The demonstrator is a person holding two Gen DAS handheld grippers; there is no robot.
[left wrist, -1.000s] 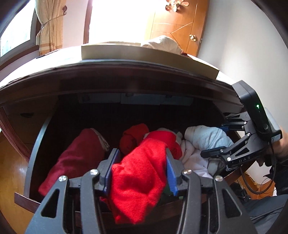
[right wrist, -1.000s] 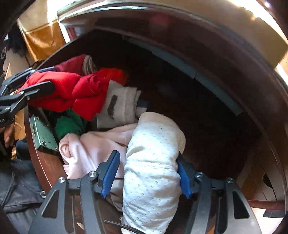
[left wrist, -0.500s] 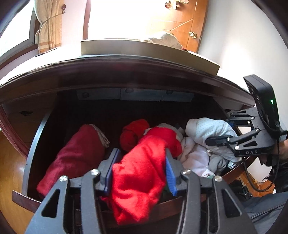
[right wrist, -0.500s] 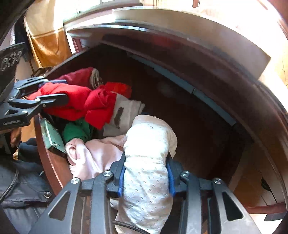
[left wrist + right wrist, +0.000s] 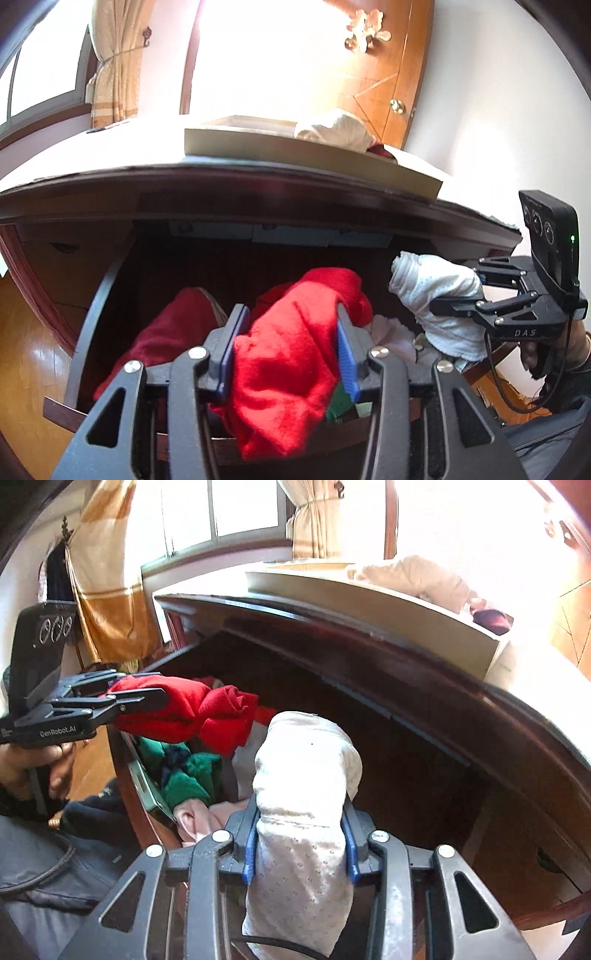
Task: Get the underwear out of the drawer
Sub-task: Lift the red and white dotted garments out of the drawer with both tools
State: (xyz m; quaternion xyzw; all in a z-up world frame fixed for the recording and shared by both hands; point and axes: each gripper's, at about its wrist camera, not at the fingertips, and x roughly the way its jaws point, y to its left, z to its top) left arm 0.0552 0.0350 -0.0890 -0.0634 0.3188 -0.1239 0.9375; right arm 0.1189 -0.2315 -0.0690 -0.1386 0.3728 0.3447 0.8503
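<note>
Two garments in our grip: left gripper (image 5: 288,354) clamped on red underwear (image 5: 291,369), bottom centre; right gripper (image 5: 299,843) clamped on white dotted underwear (image 5: 303,812), lifted above open drawer (image 5: 85,332). Behind, mid-frame: dark red bundle (image 5: 162,339), green cloth (image 5: 184,775), pink cloth (image 5: 207,816) inside drawer. Farther, top: tray (image 5: 295,155) on dresser.

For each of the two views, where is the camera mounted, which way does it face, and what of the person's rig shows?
Left wrist: on the left gripper, facing into the open drawer; its fingers clamp a red garment; the right gripper shows at right.
Right wrist: on the right gripper, facing into the drawer from the other end; its fingers clamp a white dotted garment; the left gripper and hand show at left.
Shared: drawer, both garments, each other's gripper, the tray on top.
</note>
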